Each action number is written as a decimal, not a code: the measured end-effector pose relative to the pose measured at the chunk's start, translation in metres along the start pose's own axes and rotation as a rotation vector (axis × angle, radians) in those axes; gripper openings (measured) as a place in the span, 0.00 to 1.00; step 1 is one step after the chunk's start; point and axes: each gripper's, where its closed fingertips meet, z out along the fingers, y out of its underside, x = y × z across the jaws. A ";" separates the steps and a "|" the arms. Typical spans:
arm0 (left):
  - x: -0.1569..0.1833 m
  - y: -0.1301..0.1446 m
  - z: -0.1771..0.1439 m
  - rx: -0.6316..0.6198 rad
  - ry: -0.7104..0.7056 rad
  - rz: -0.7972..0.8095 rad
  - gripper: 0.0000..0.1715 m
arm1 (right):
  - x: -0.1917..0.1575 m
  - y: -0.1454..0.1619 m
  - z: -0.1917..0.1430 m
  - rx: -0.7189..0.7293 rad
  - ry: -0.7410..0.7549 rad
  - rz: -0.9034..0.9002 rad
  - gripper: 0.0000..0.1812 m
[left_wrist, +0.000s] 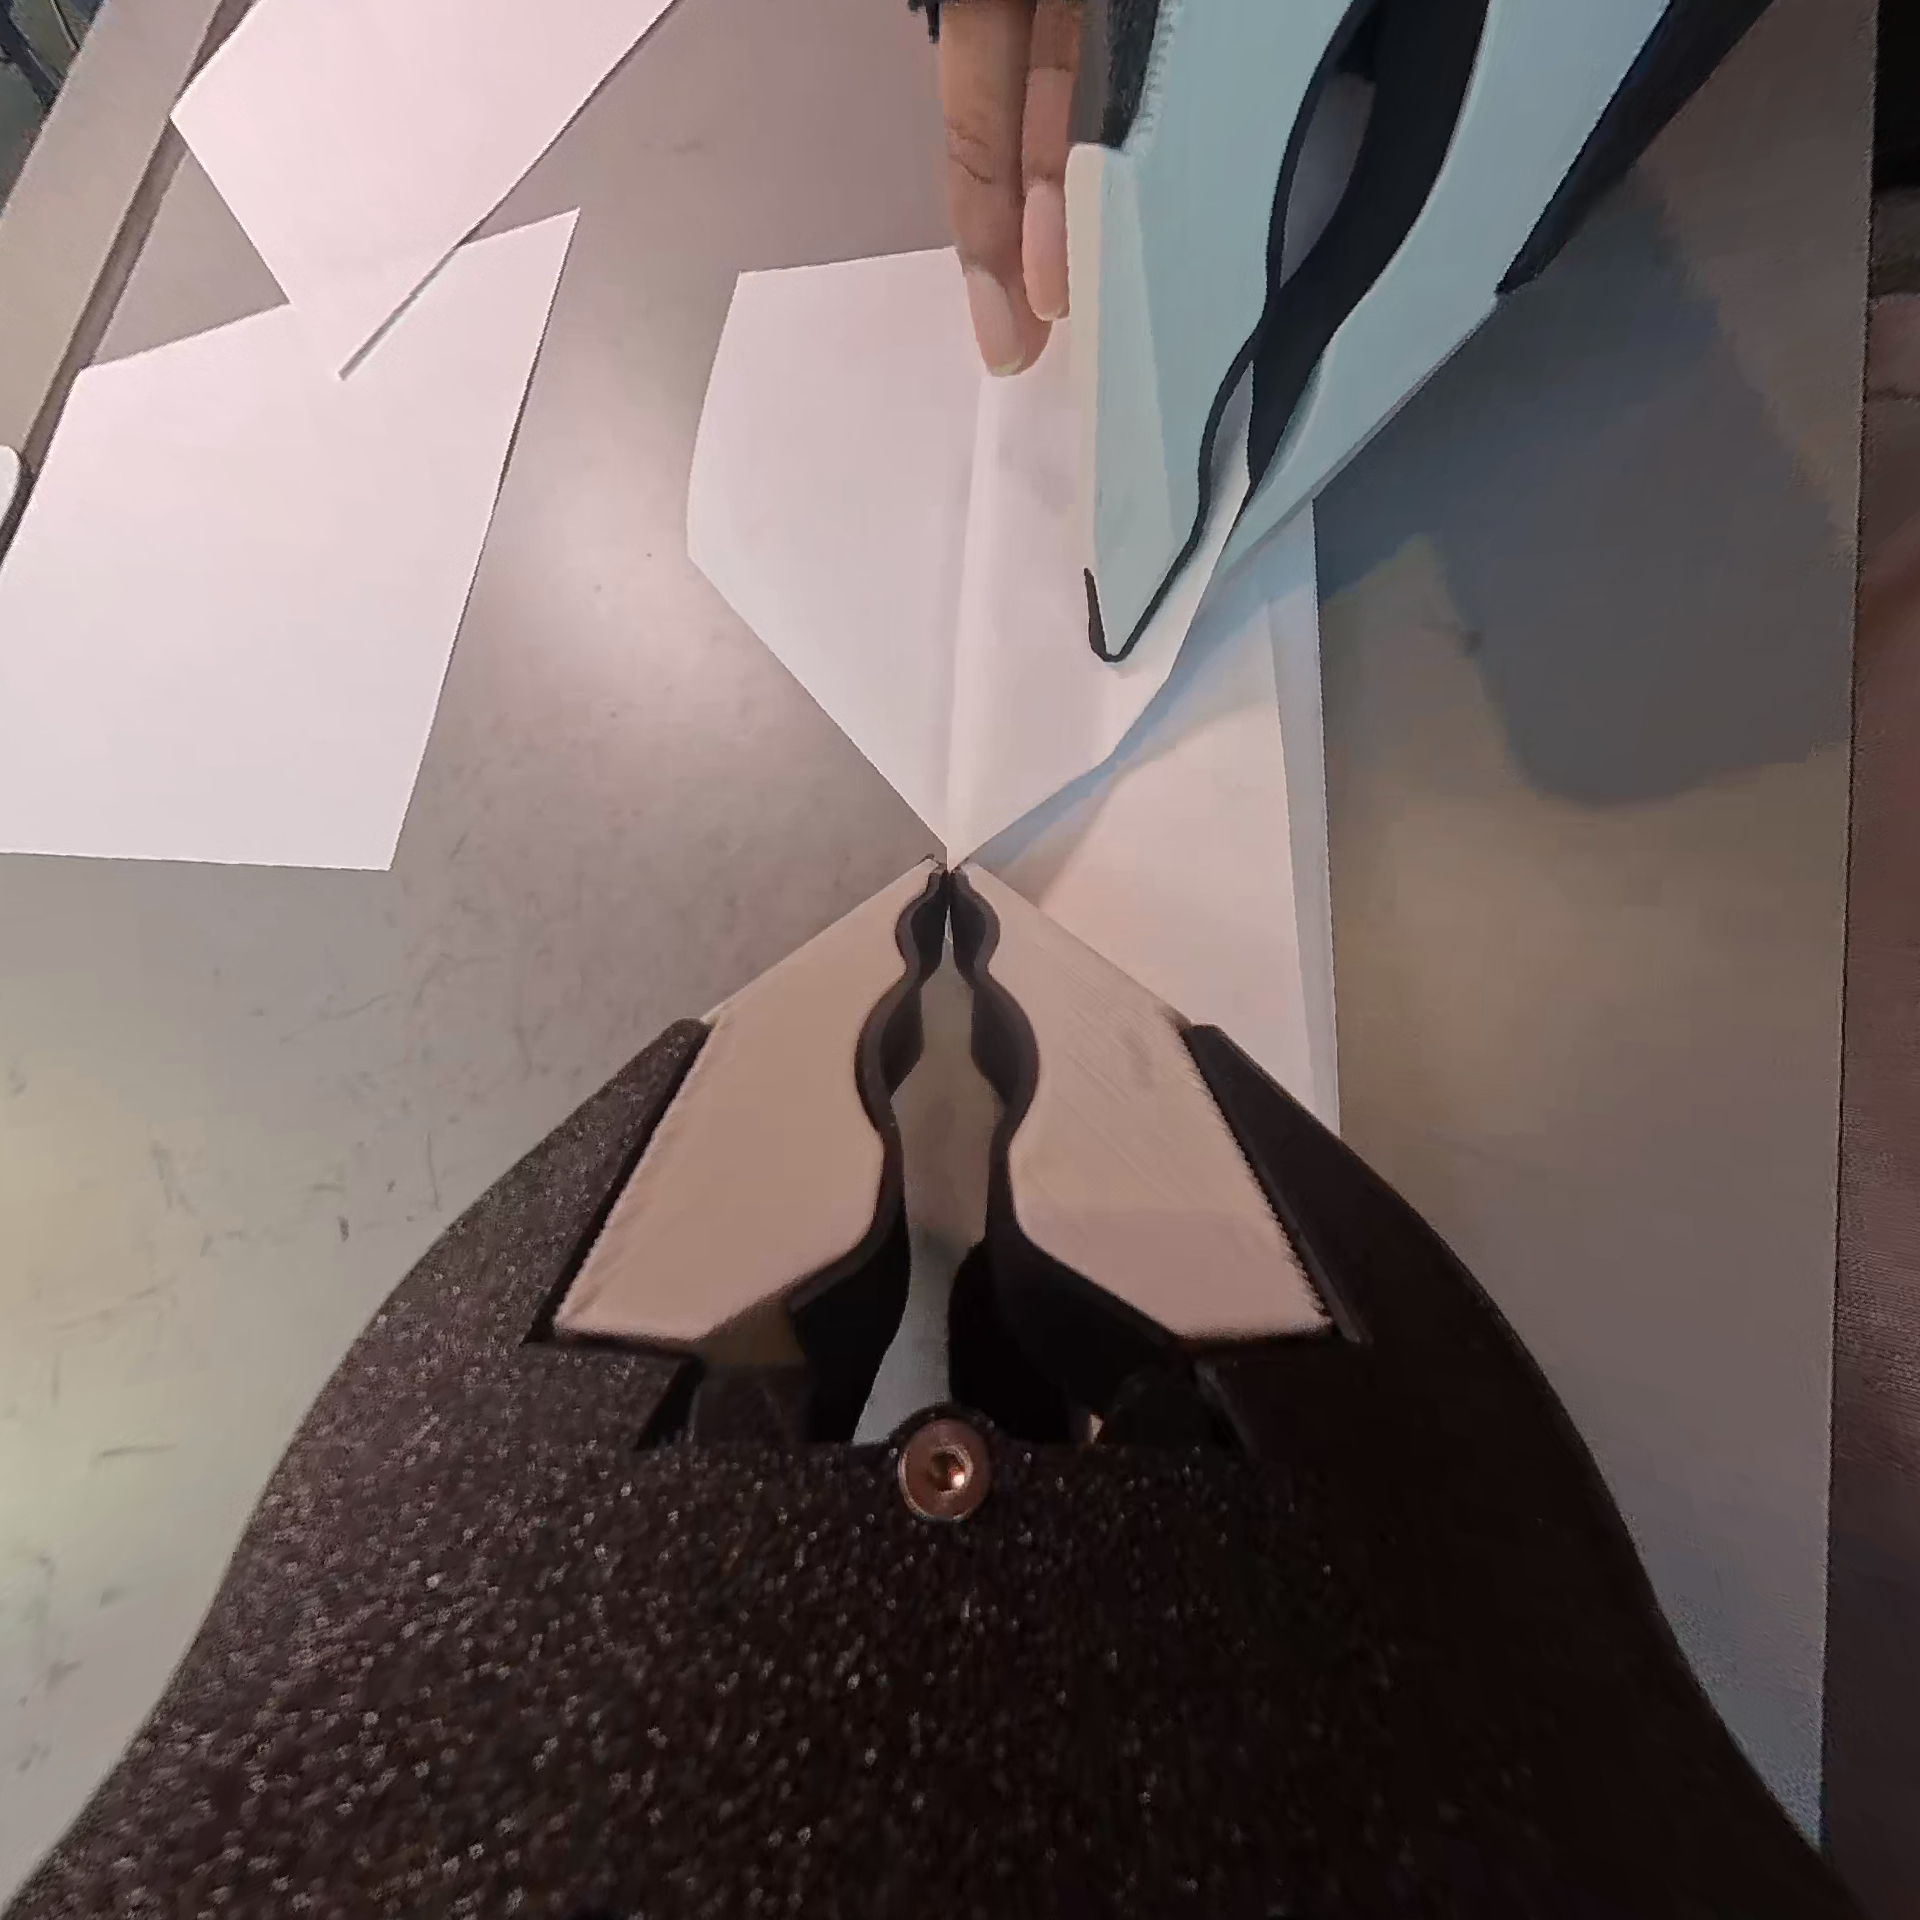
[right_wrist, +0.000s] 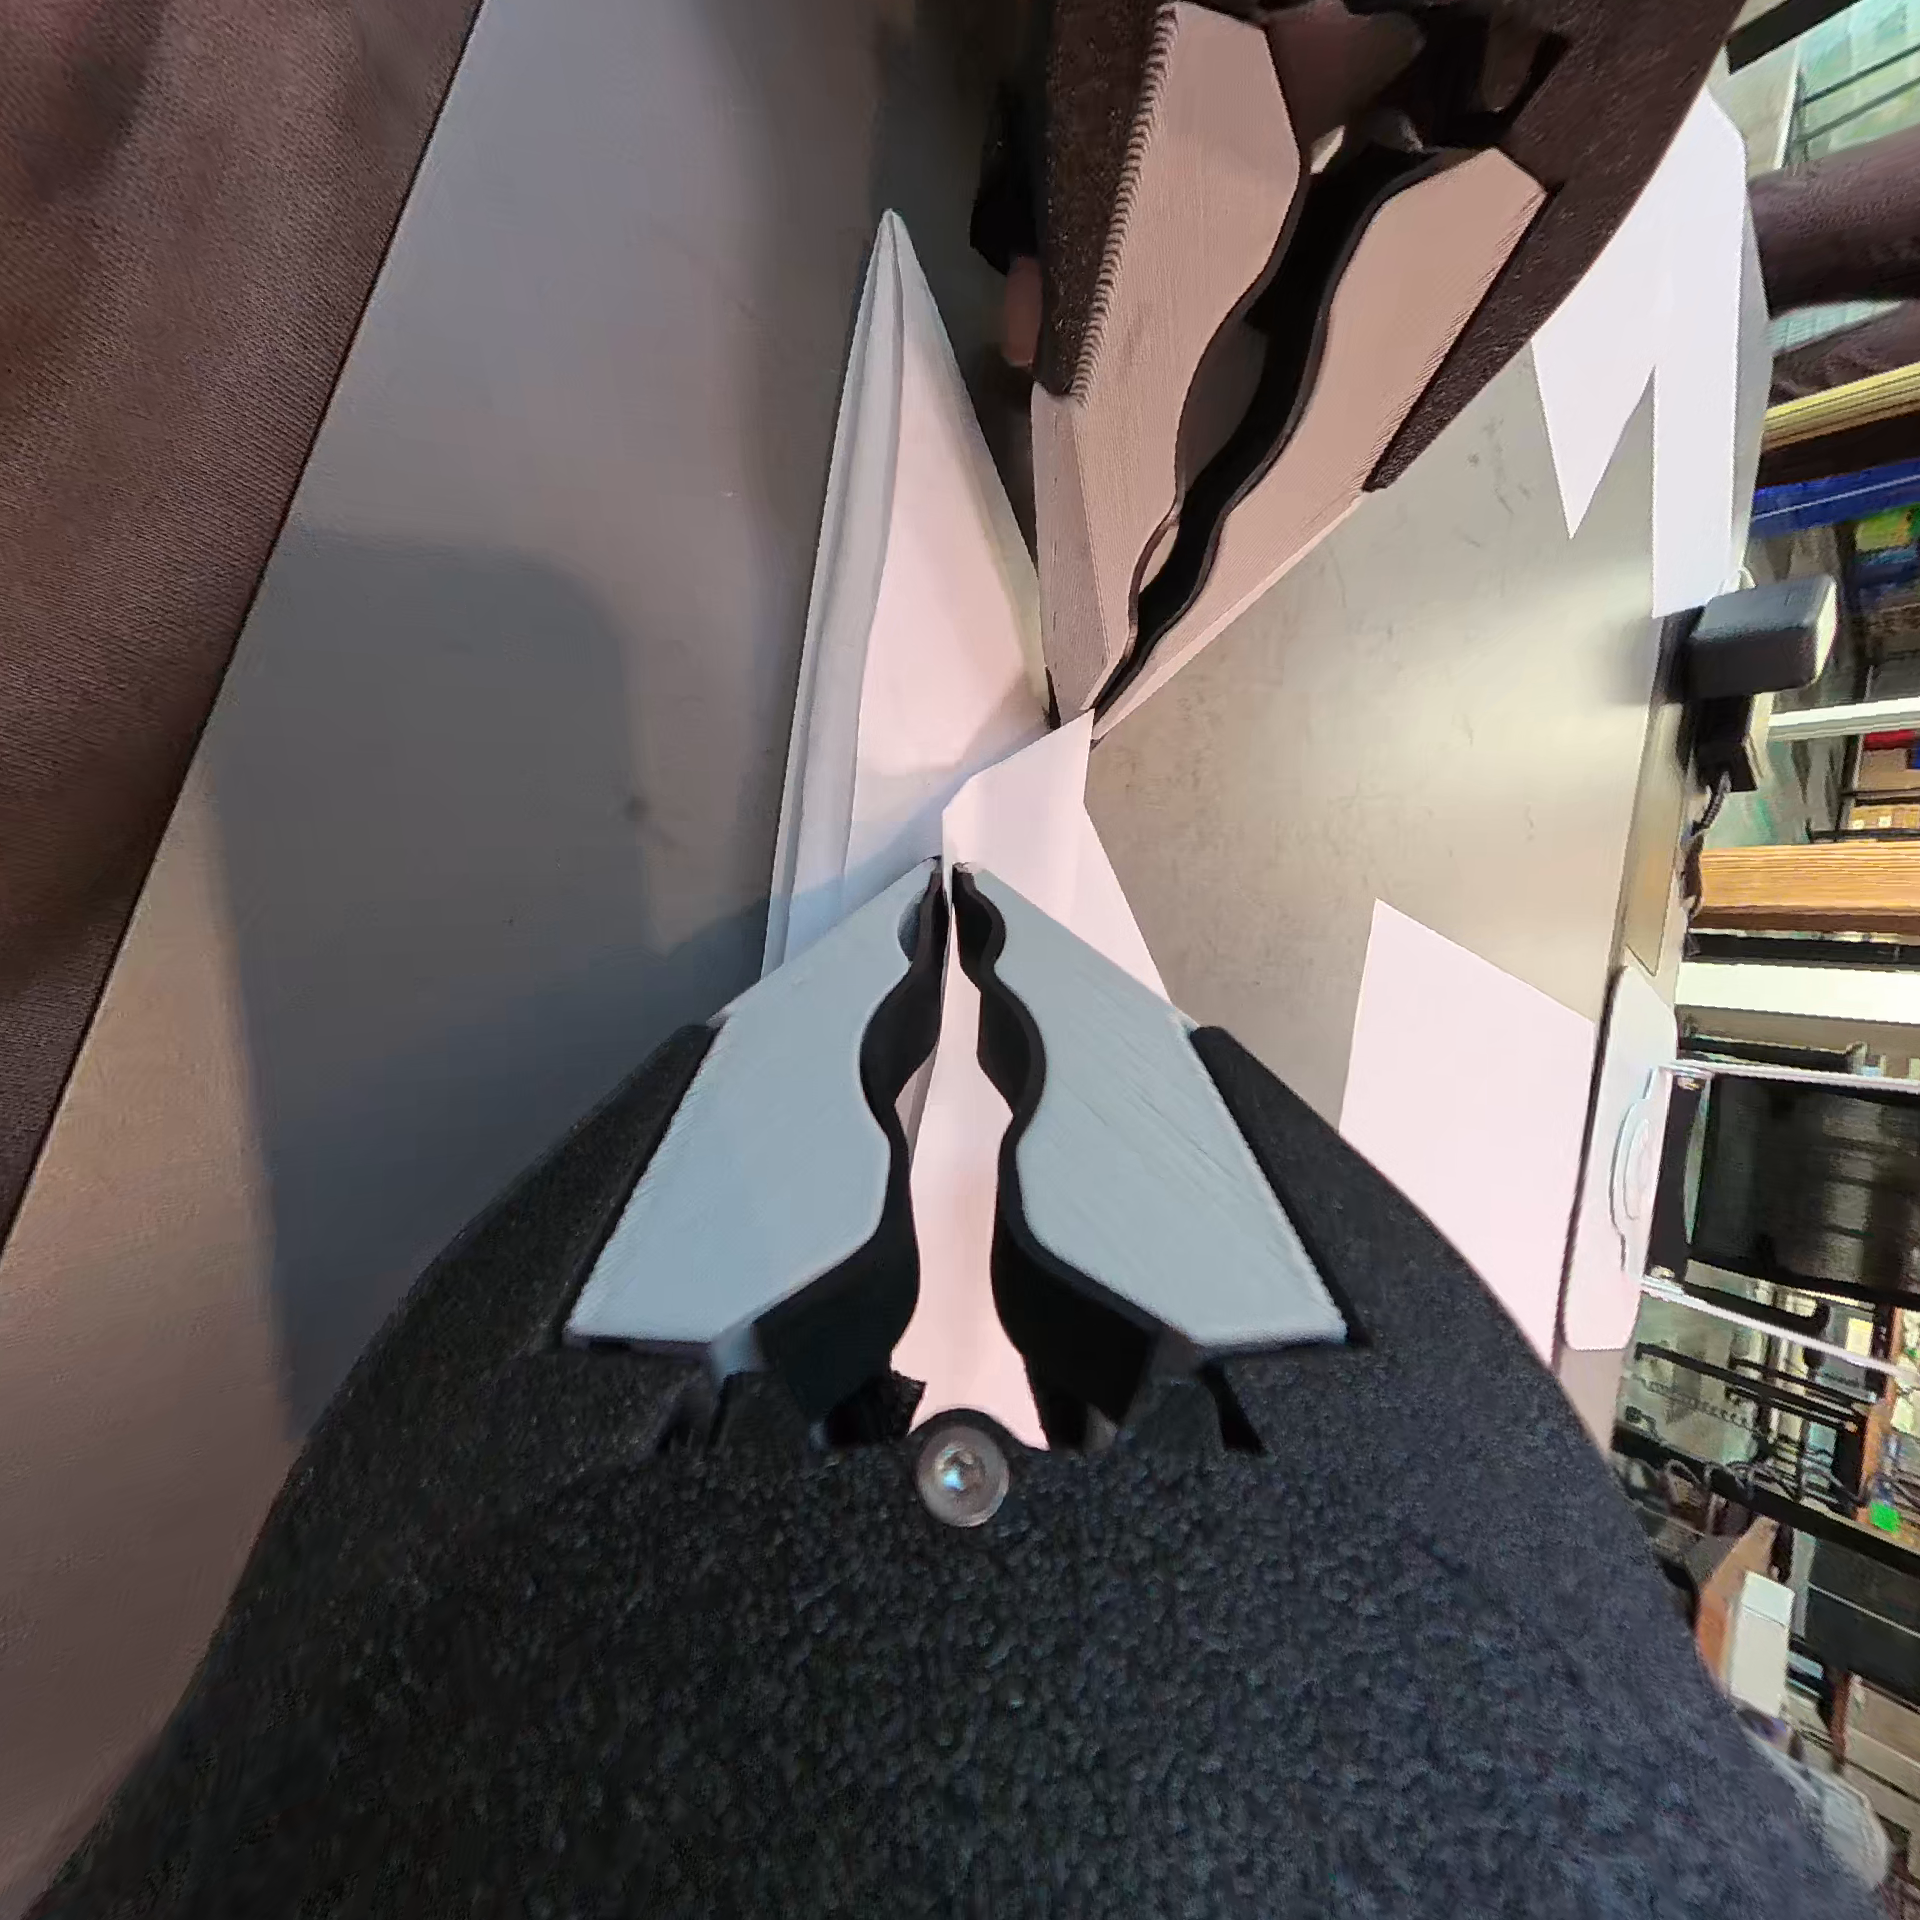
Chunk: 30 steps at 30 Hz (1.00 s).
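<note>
While loose white paper sheets (left_wrist: 229, 582) lie spread flat at the far left of the grey table (left_wrist: 312, 1091), the folded white paper (left_wrist: 862, 499) sits further right, near the table's right-hand edge, partly lifted off the surface. Its long axis follows the centre crease, which runs straight ahead from the left gripper (left_wrist: 943, 883) toward a person's fingers (left_wrist: 1003, 208) resting on the far end of the fold. That tan-fingered gripper has its jaws pressed together on the paper's pointed near corner, pinching it. Right of the crease, the right gripper (left_wrist: 1351, 343) comes in from the far side with its pale blue fingers over the raised right flap. Seen from its own camera, the right gripper (right_wrist: 951, 878) is likewise closed, a fold of the same paper (right_wrist: 914, 644) clamped between its jaws and running back toward the screw. Both grippers hold the sheet, tips near each other, the left one (right_wrist: 1075, 707) gripping just ahead and to the right.
</note>
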 end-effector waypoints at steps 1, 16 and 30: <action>0.000 0.000 0.000 -0.001 -0.003 0.009 0.00 | -0.001 0.000 0.001 0.001 -0.005 0.018 0.00; -0.012 -0.016 -0.029 0.092 0.319 -0.458 0.00 | -0.002 -0.001 0.005 0.014 -0.035 0.092 0.00; 0.010 0.007 -0.011 -0.082 0.292 -0.231 0.00 | -0.002 -0.001 0.003 0.014 -0.014 0.086 0.00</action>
